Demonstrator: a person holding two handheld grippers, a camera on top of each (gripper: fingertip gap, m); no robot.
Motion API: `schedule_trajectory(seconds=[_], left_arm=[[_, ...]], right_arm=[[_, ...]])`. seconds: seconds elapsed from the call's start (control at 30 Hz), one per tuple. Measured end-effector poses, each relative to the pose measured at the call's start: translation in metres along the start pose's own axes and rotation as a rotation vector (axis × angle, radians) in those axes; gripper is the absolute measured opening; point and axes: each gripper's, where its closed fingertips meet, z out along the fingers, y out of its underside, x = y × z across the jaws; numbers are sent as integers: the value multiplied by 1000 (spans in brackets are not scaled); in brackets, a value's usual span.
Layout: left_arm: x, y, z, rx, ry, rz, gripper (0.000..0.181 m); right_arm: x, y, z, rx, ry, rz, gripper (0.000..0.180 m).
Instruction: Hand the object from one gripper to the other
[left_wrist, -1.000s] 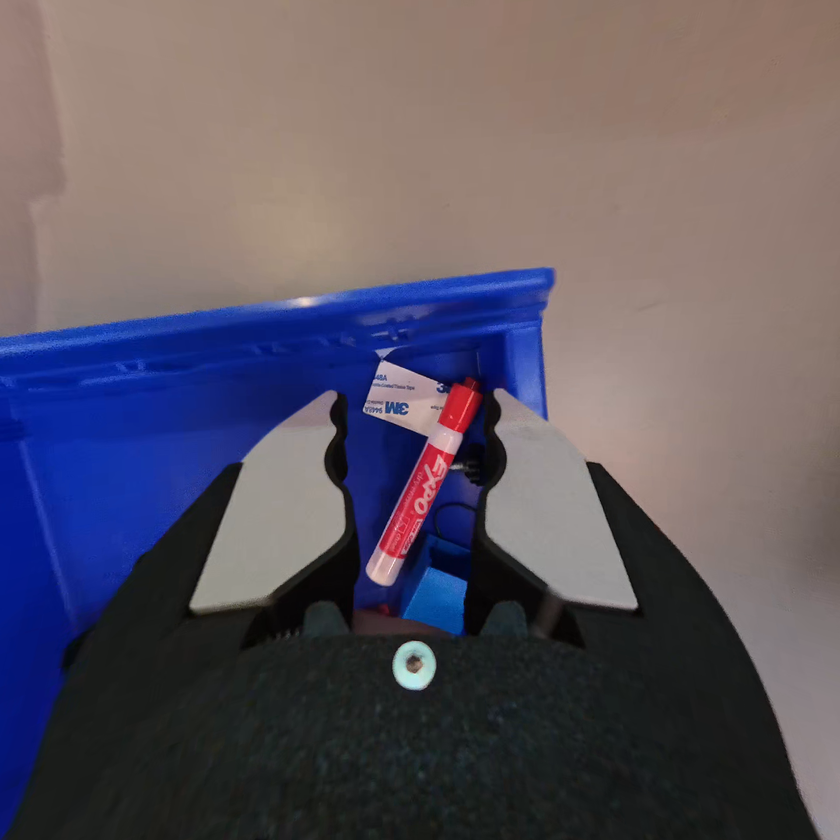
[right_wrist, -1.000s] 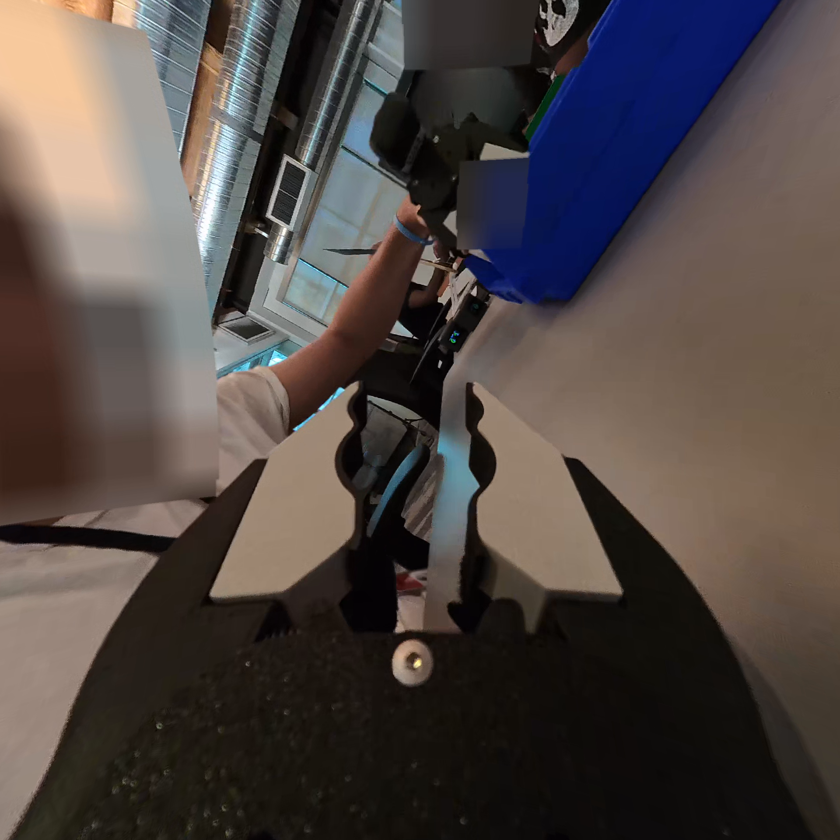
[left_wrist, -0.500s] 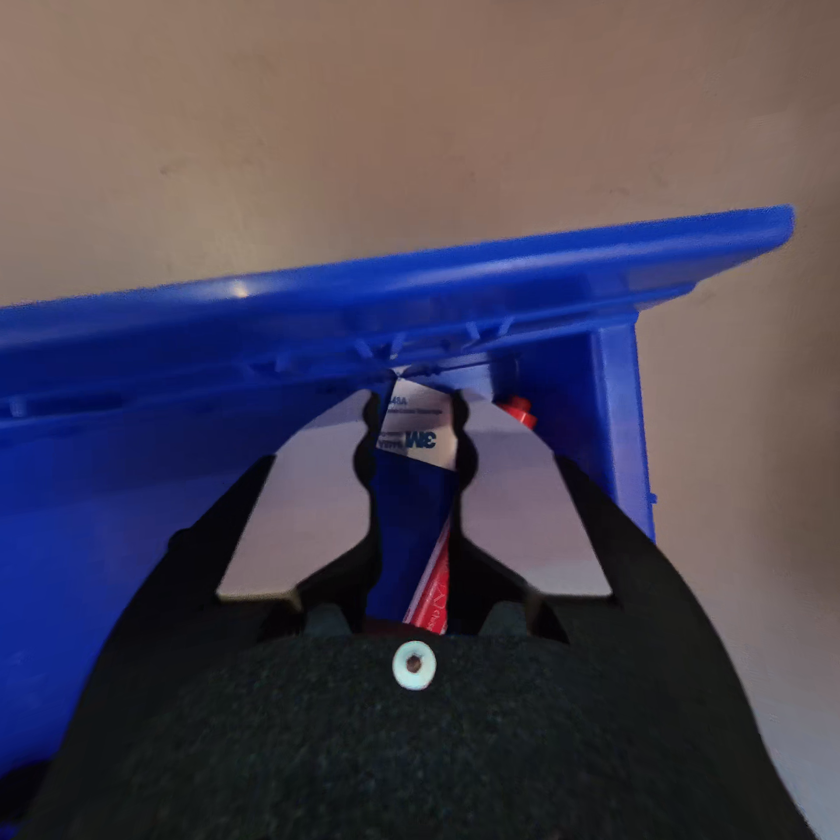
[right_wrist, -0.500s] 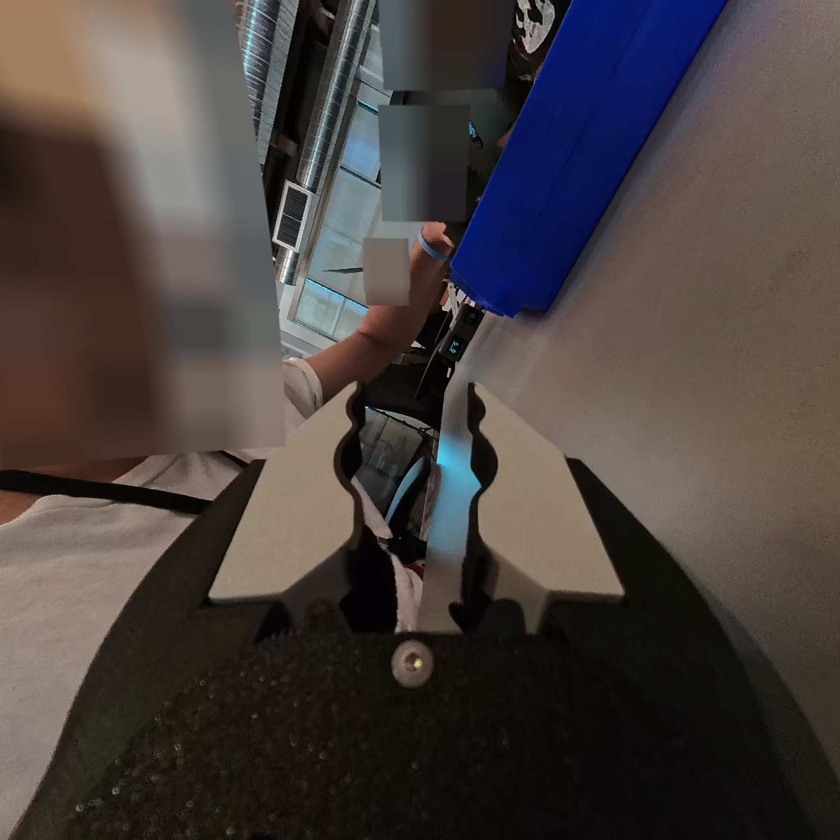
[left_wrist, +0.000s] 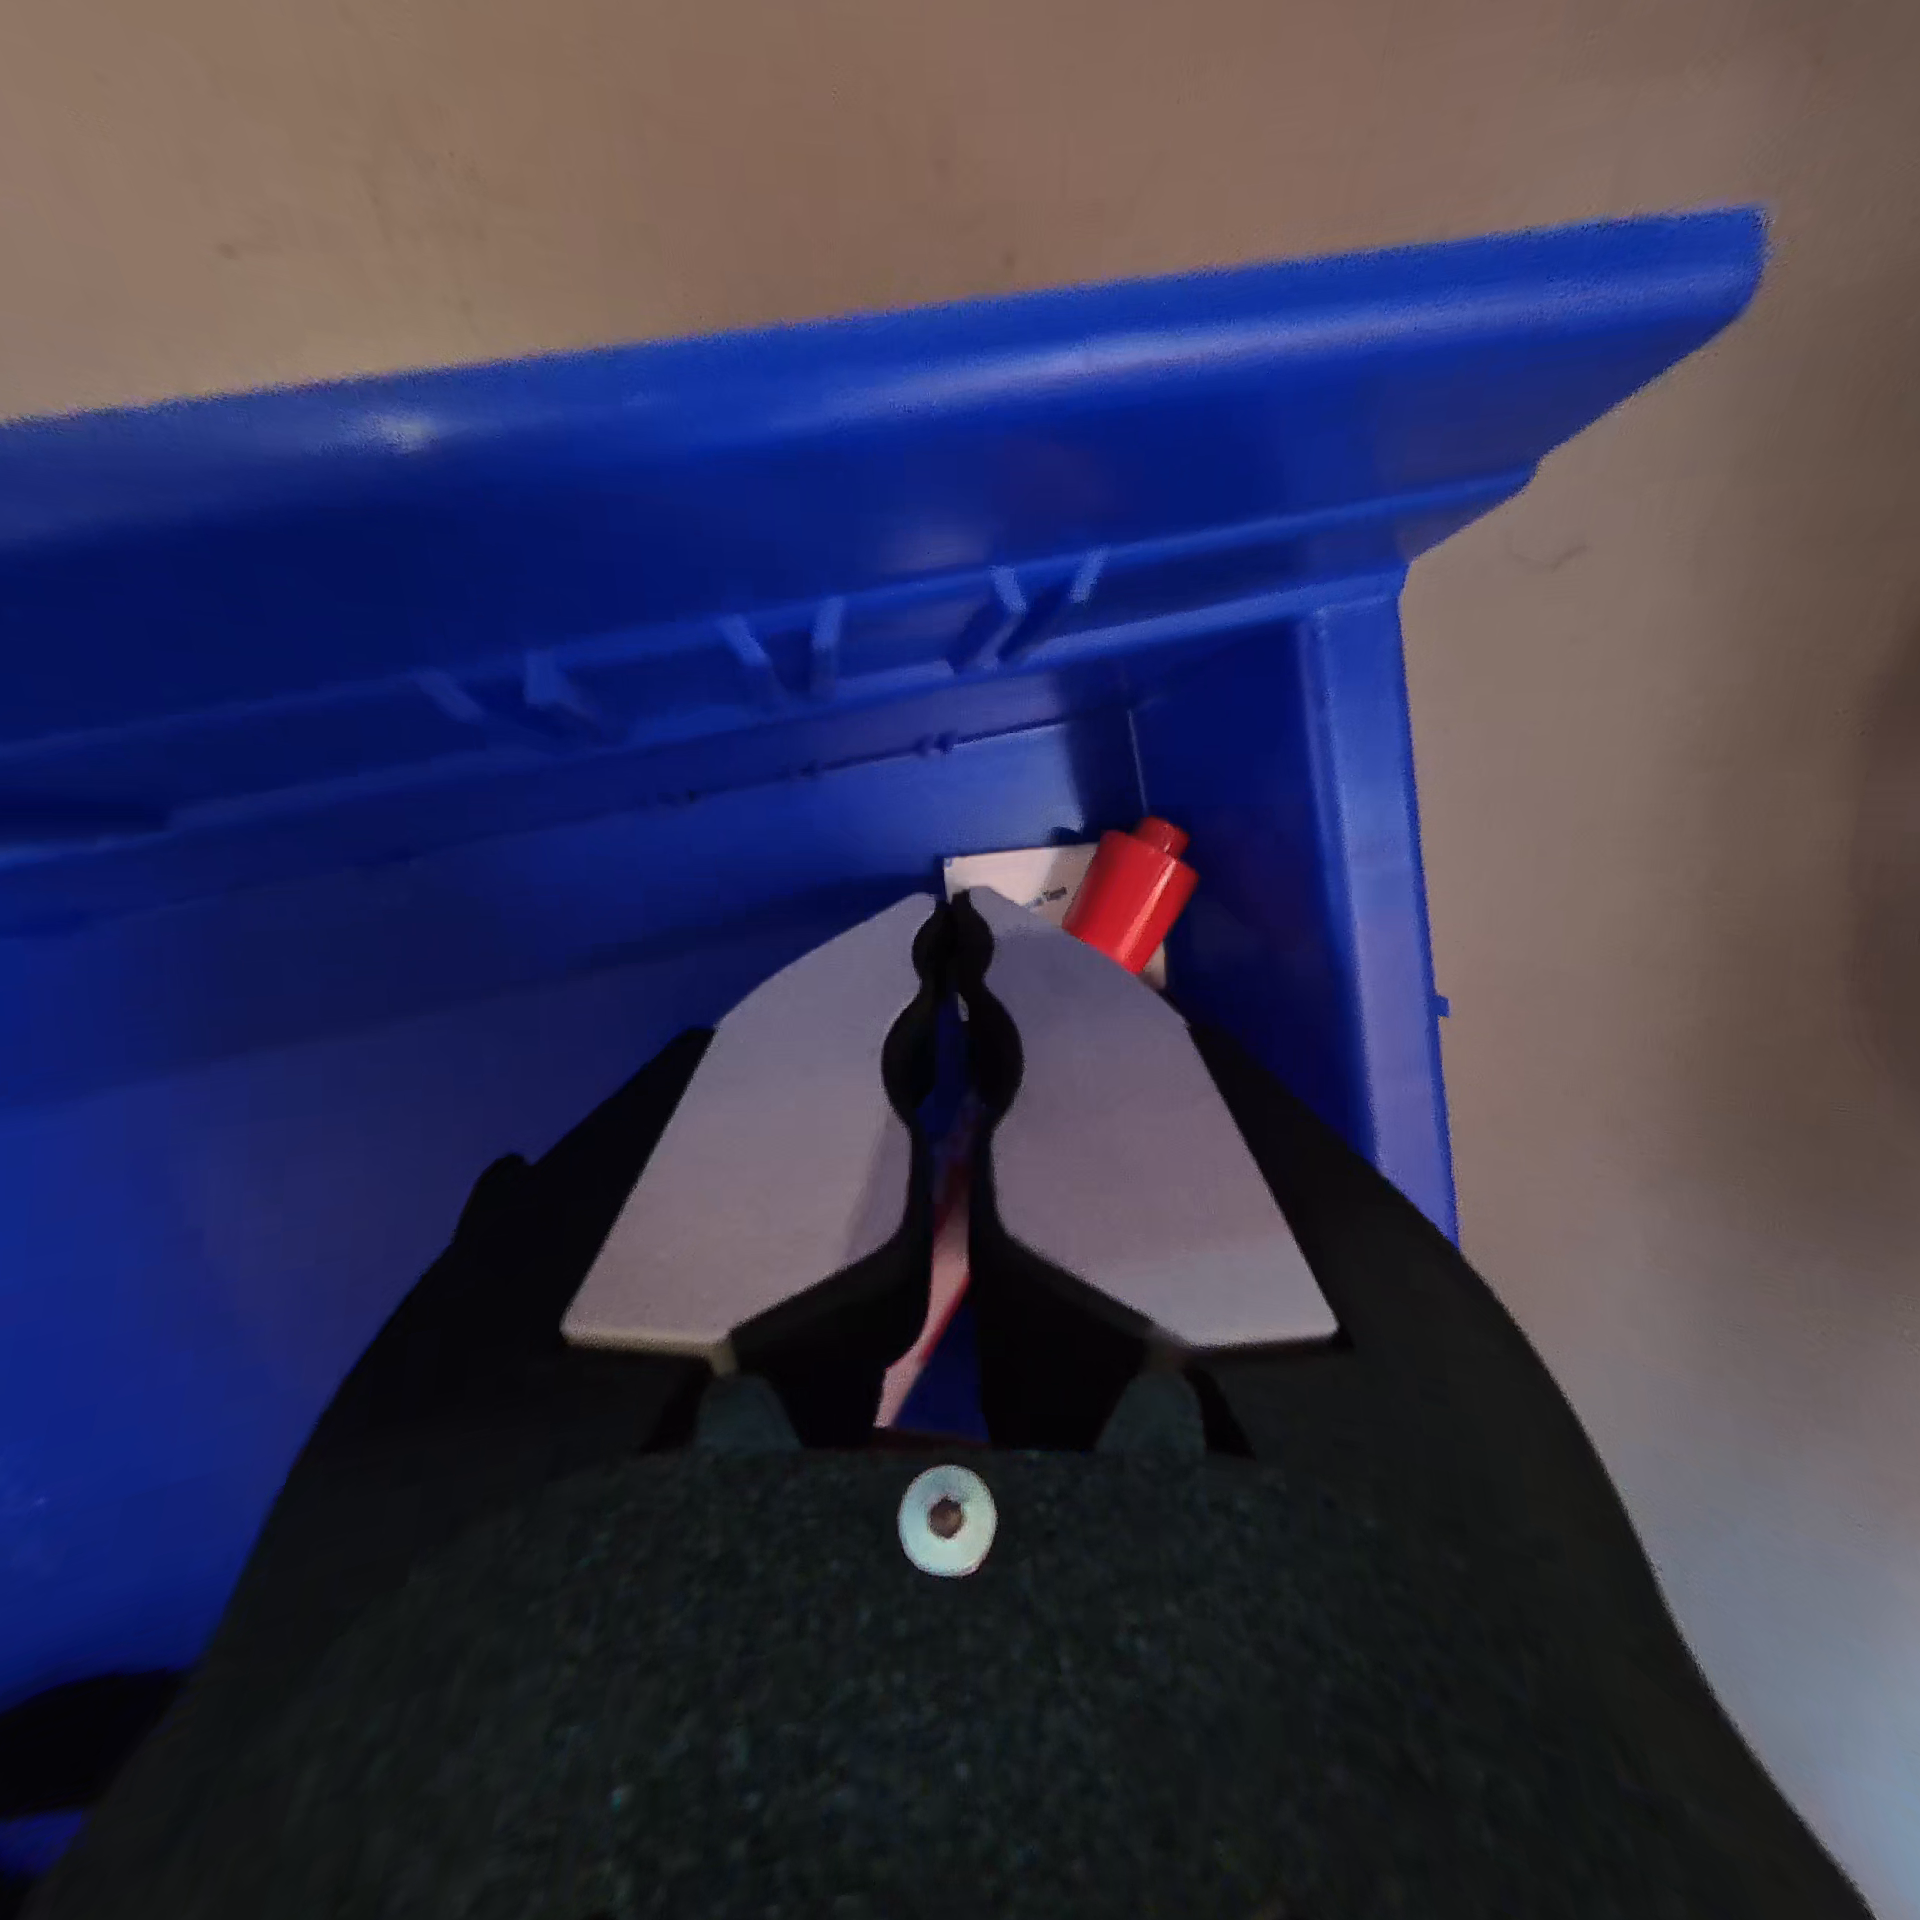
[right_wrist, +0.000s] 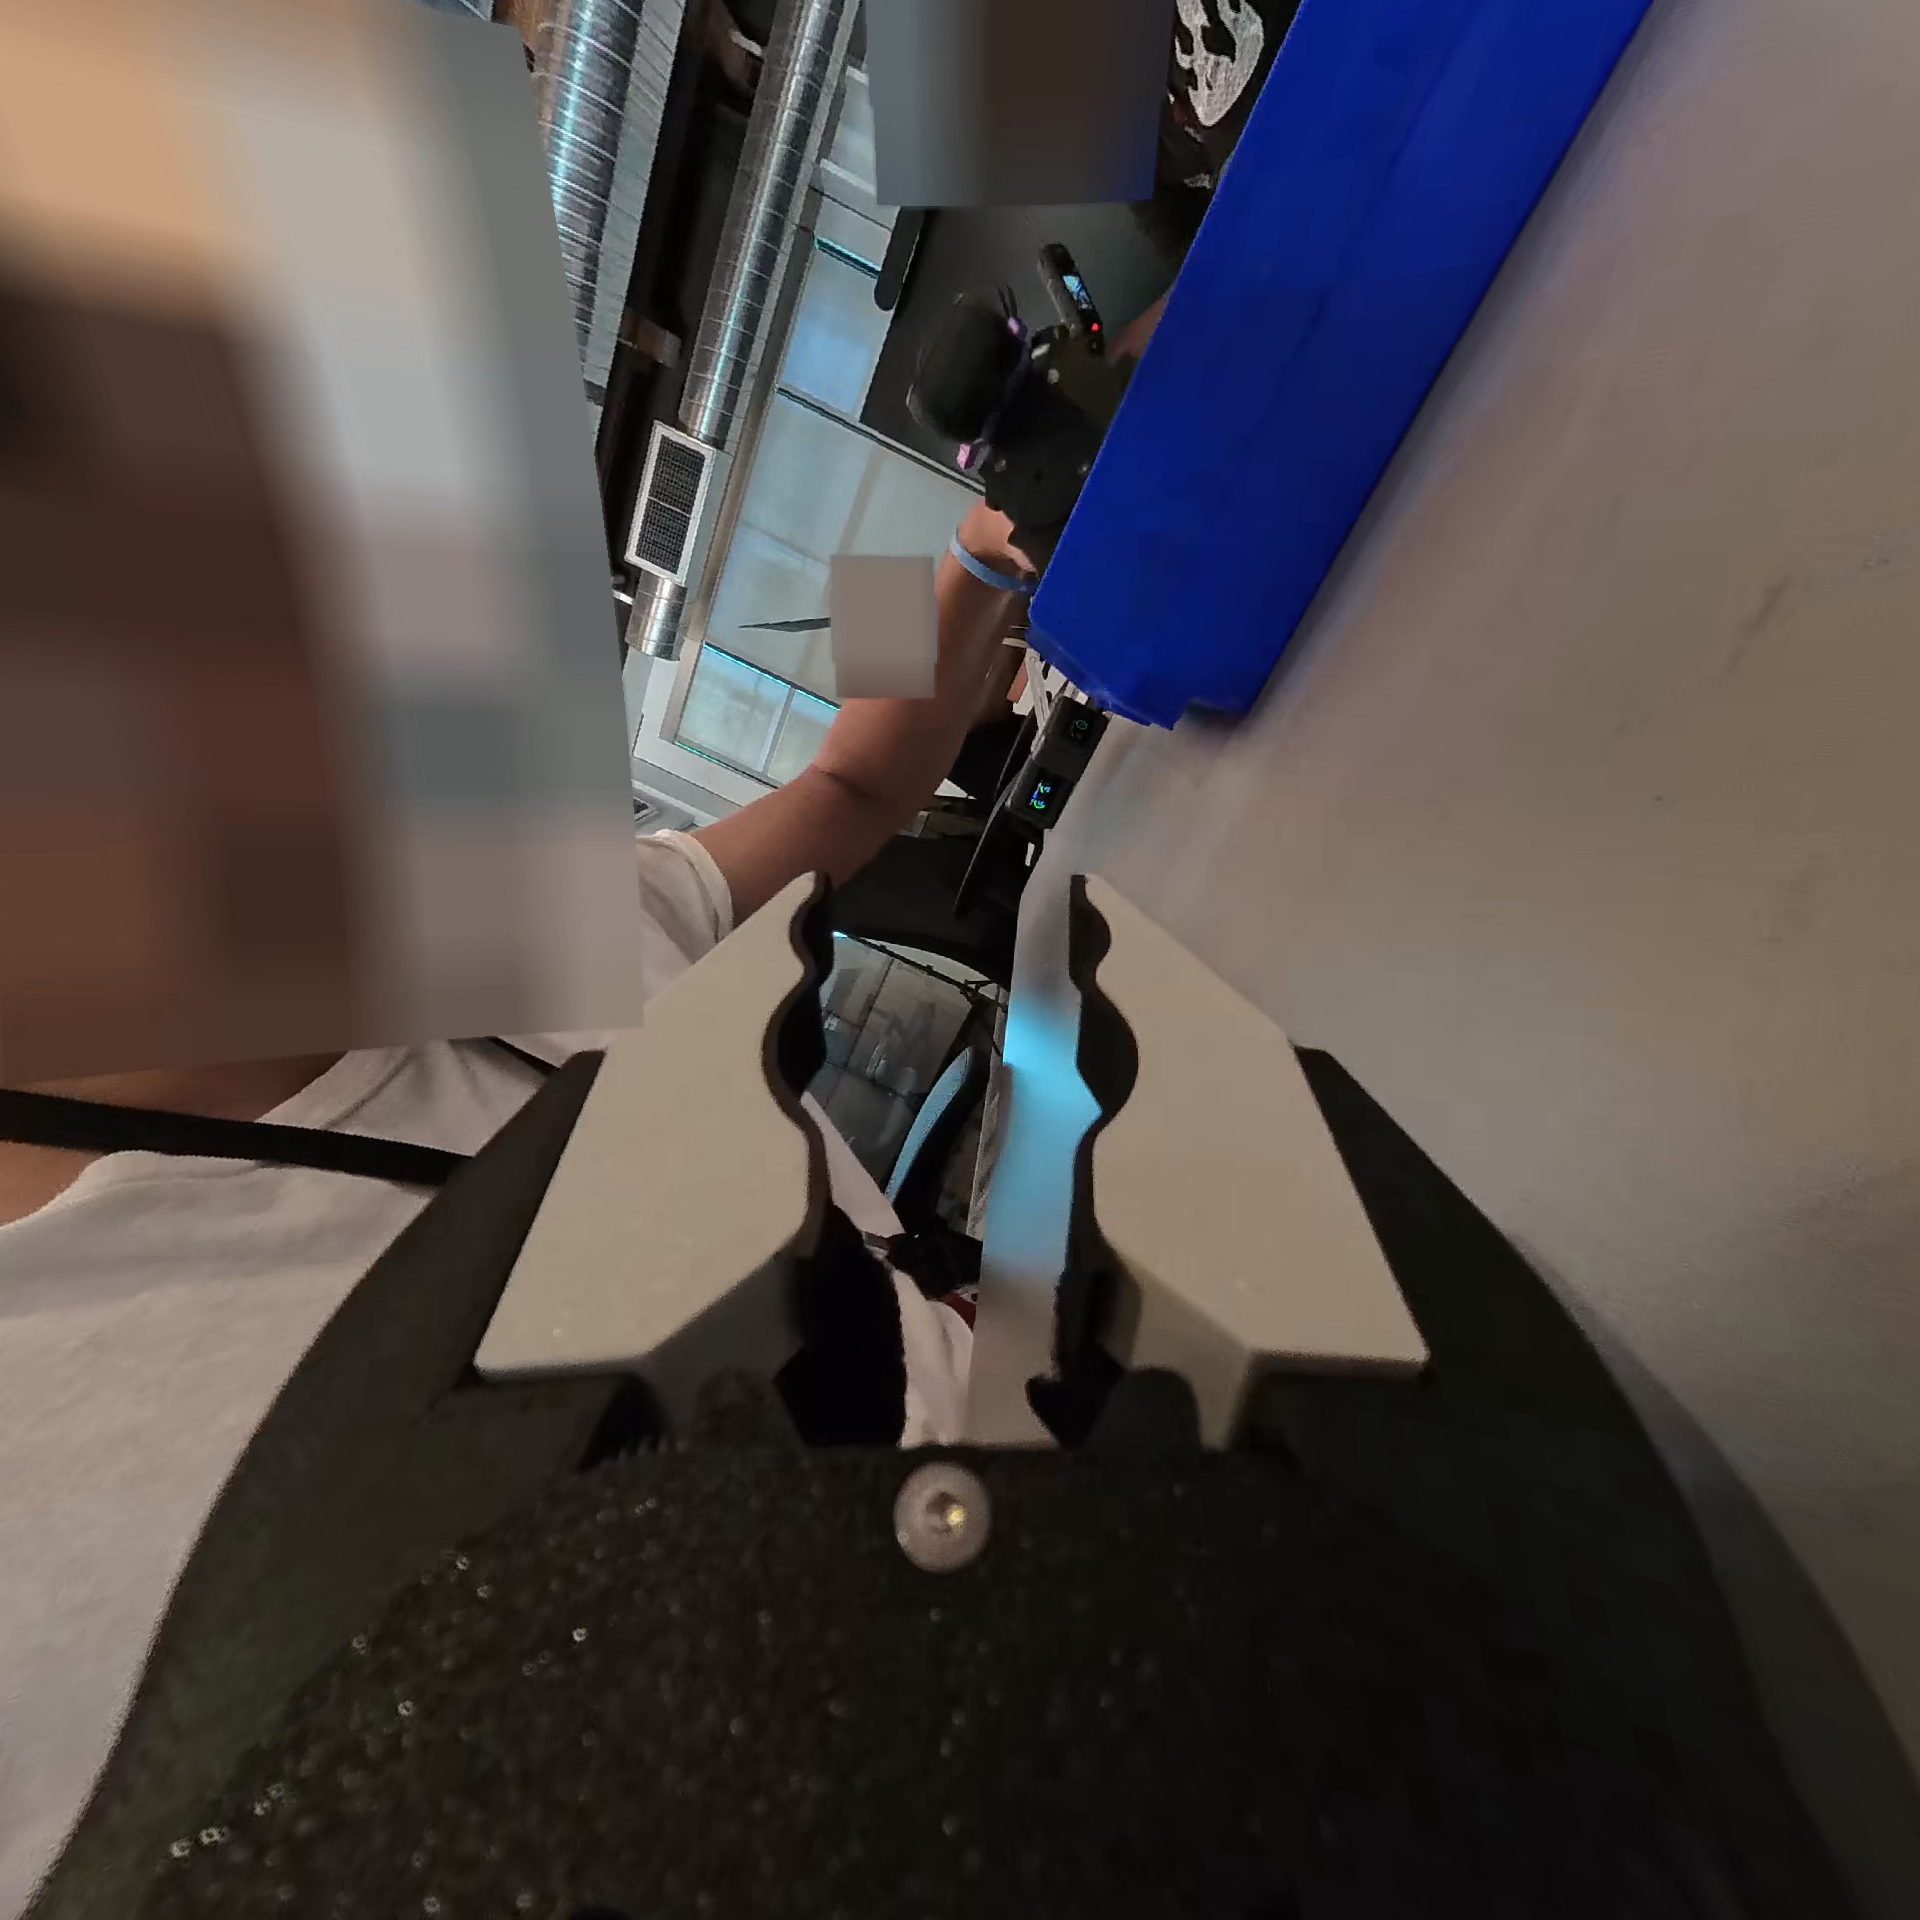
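Note:
In the left wrist view my left gripper (left_wrist: 958, 920) is inside the far right corner of the blue bin (left_wrist: 727, 468). Its jaws are closed, and the tips meet on the lower edge of a white tape packet (left_wrist: 1013, 871). A red and white marker (left_wrist: 1130, 896) lies under the right finger, with its red cap showing beside the bin's corner. My right gripper (right_wrist: 951, 894) is open and empty, held sideways off the table edge, far from the bin (right_wrist: 1299, 364). The left gripper's black body (right_wrist: 1039, 416) shows at the bin's rim in the right wrist view.
The grey table (right_wrist: 1558, 935) fills the right side of the right wrist view. A person's arm (right_wrist: 883, 758) and white shirt (right_wrist: 208, 1299) are on the left. Ducts and windows are behind. The bin's wall and rim crowd closely around my left gripper. Tip to tip, the grippers are about 30 cm apart.
My left gripper went deeper into the bin's corner and its jaws closed from wide open over the marker to shut at the white packet. My right gripper stayed open and shifted only slightly.

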Motion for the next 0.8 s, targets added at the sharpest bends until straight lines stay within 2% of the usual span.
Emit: schedule_trajectory(seconds=[0.23,0.4,0.43,0.5,0.57,0.63,0.7,0.8], left_arm=[[-10,-4,-24,1,-112,19,0],[-4,-15,-30,79,-17,-68,0],[-2,-15,-25,75,8,-92,6],[-7,-10,-17,16,-10,-130,29],[-14,-2,-13,-60,-80,-163,37],[-33,0,-19,-77,-246,-307,34],[-45,0,-29,-6,-389,-579,39],[-27,-4,-32,101,-294,-905,40]], right_arm=[[-4,-4,-2,19,-10,-1,45],[-7,-1,0,4,-15,-4,45],[-7,0,0,-1,-16,-6,45],[-7,1,1,-9,-15,-9,45],[-8,2,1,-11,-15,-10,45],[-9,1,1,-5,-16,-9,45],[-10,-1,0,7,-24,-1,45],[-14,-2,1,15,-51,23,45]])
